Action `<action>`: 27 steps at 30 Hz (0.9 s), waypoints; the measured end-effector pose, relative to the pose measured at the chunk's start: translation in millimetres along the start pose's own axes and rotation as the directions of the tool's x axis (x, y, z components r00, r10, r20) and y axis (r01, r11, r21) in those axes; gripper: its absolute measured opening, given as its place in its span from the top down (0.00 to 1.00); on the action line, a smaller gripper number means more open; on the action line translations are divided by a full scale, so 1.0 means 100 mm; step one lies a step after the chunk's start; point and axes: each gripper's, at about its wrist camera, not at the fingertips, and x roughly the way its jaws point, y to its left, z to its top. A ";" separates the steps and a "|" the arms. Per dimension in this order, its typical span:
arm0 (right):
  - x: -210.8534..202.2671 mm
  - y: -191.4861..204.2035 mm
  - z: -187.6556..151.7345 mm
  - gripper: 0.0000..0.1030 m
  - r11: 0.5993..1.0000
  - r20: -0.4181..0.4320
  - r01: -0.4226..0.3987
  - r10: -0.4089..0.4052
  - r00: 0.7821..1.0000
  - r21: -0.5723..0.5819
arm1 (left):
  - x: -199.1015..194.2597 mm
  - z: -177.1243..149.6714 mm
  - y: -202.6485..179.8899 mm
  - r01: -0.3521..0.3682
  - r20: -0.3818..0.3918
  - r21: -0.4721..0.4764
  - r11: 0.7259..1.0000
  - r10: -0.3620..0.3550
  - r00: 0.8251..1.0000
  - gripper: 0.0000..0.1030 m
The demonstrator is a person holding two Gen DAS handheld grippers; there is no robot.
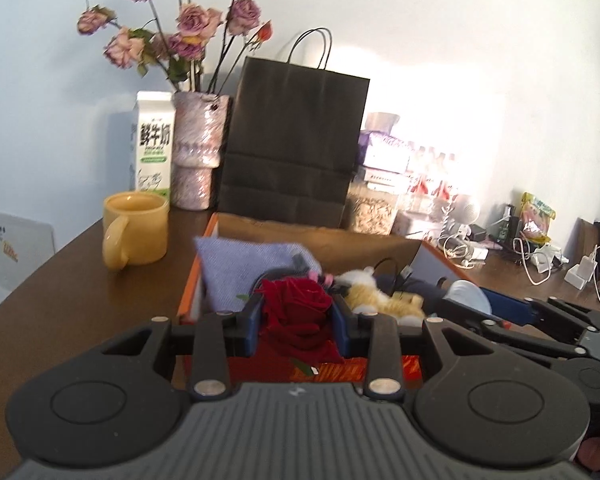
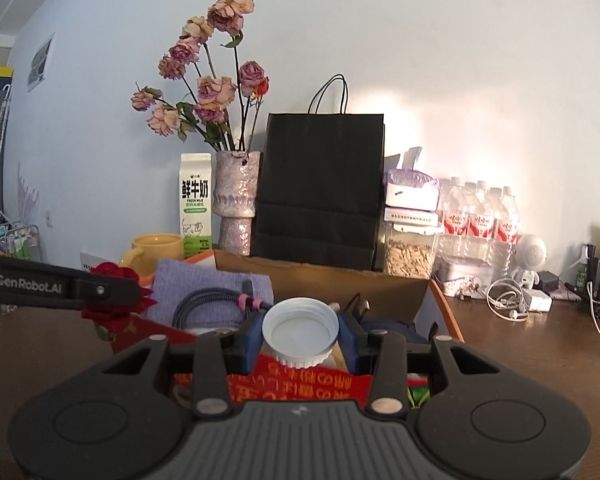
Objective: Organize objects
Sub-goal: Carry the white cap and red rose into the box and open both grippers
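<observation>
Left wrist view: the left gripper point(image 1: 298, 316) held a dark red rose point(image 1: 296, 312) between its blue-padded fingers point(image 1: 249, 320), the jaws set narrow and pressed against the velvety, layered petals. The rose sat above the front edge of an open cardboard box point(image 1: 320, 236) with an orange rim. Inside the box lay a folded lavender cloth point(image 1: 252, 268) of coarse weave, a soft cream-and-orange plush toy point(image 1: 380, 300) and a dark cable, partly covered by the rose. The plush toy was blurred and its form could not be made out fully. The right gripper point(image 1: 472, 302) entered from the right edge; its fingertips were largely hidden behind the white cap it carried.

Right wrist view: the right gripper point(image 2: 300, 332) clamped a round white plastic cap point(image 2: 300, 330) with a ribbed skirt, its hollow side facing the camera, jaws narrow and bearing on both sides. The cap was above the box point(image 2: 324, 276), over red paper with gold printed characters point(image 2: 300, 388) whose extent was cut off by the gripper body.

Behind the box stood a matte black paper bag point(image 2: 320, 192) with cord handles, a textured glittery vase point(image 2: 236, 200) of dried mauve roses, a white milk carton point(image 2: 196, 200) and a glossy yellow mug point(image 2: 156, 252), all on a brown wooden table point(image 2: 520, 344). On the right, bottled water point(image 2: 480, 216) and tangled white cables point(image 2: 512, 304) were washed out by glare.
</observation>
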 end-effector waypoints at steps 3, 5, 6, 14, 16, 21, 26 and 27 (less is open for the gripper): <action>0.09 -0.02 0.07 0.62 1.000 0.009 0.007 -0.007 1.000 0.003 | 0.08 0.08 -0.04 0.011 0.008 0.009 1.000 -0.011 1.000 0.66; 0.15 -0.05 0.12 0.62 1.000 0.015 0.011 -0.011 1.000 0.010 | 0.13 0.12 -0.07 0.016 0.014 0.014 1.000 -0.016 1.000 0.66; 0.18 -0.06 0.14 0.62 1.000 0.017 0.013 -0.014 1.000 0.013 | 0.16 0.14 -0.07 0.018 0.016 0.016 1.000 -0.018 1.000 0.66; 0.49 -0.14 0.25 0.62 0.999 0.020 0.027 -0.028 0.999 0.024 | 0.48 0.26 -0.11 0.015 0.018 -0.012 1.000 -0.015 1.000 0.66; 0.58 -0.16 0.26 0.62 0.999 0.015 0.029 -0.029 0.999 0.031 | 0.57 0.28 -0.11 0.013 0.021 -0.019 1.000 -0.012 1.000 0.66; 0.80 -0.30 0.29 0.62 0.998 0.013 0.042 -0.043 0.999 0.055 | 0.86 0.36 -0.11 0.000 0.017 -0.003 1.000 0.000 1.000 0.66; 0.98 -0.40 0.23 0.62 0.996 -0.022 0.029 -0.028 0.999 0.083 | 1.05 0.34 -0.06 -0.001 0.006 -0.003 1.000 0.001 1.000 0.66; 1.01 -0.40 0.21 0.62 0.996 -0.032 0.025 -0.022 0.999 0.084 | 1.08 0.32 -0.05 -0.002 -0.001 -0.002 1.000 0.002 1.000 0.66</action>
